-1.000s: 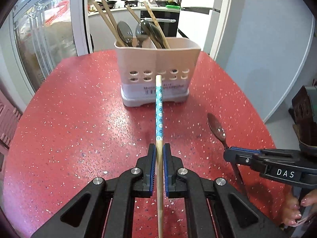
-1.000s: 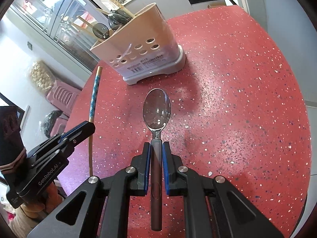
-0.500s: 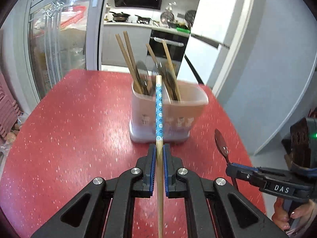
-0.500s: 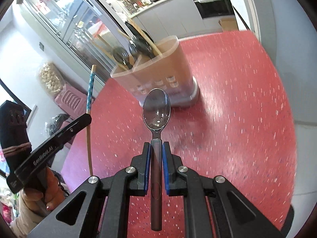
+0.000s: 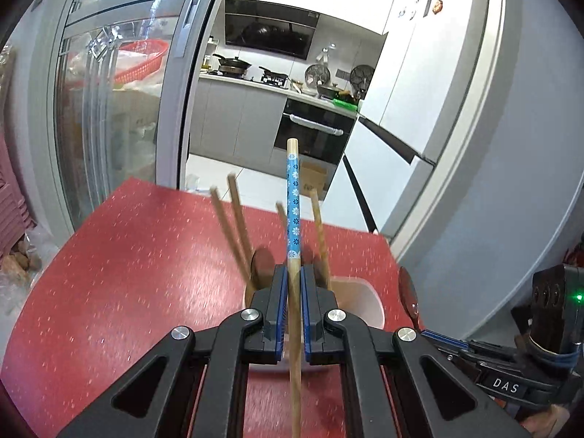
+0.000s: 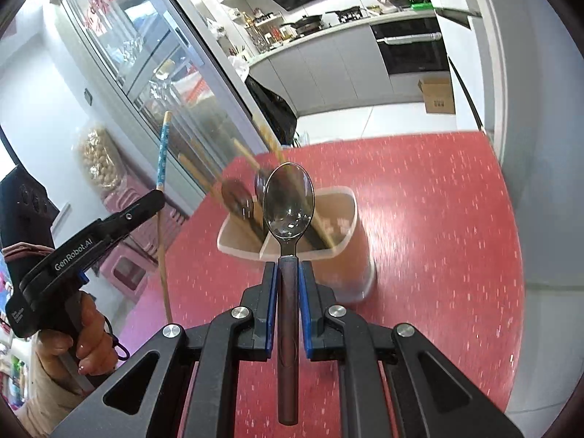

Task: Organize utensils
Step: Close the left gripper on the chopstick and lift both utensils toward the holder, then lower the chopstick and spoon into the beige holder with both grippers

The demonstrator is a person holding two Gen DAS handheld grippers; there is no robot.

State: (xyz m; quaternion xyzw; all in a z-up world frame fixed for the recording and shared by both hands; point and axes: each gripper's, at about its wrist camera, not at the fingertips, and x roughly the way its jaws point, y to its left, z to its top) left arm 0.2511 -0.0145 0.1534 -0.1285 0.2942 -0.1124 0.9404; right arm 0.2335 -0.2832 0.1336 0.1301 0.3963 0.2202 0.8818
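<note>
Chopstick [image 5: 294,197], blue flower-patterned upper part, bare wood below, clamped in left gripper [image 5: 292,292]; jaws closed onto the shaft low down, patterned end pointing up and away. Likely held upright so it can drop lengthwise into the holder [image 5: 368,304], which sits just beneath and beyond the gripper, largely hidden by it in the left wrist view. Spoon [image 6: 288,204] in right gripper [image 6: 288,284]: jaws pinched on the dark handle, bowl forward and facing the camera, raised over the holder's near rim. From the right wrist view the holder shows a divider; wooden chopsticks [image 6: 252,160] and dark spoons [image 6: 235,195] already stand in it, blurred. Which compartment holds which, cannot tell for certain. Both pieces are in the air, neither yet inside. Judgement: each needs tipping handle-down before release, else it may catch on the upright sticks. Holder stands on red speckled tabletop [image 6: 438,219]. Kitchen [image 5: 277,69] beyond.
</note>
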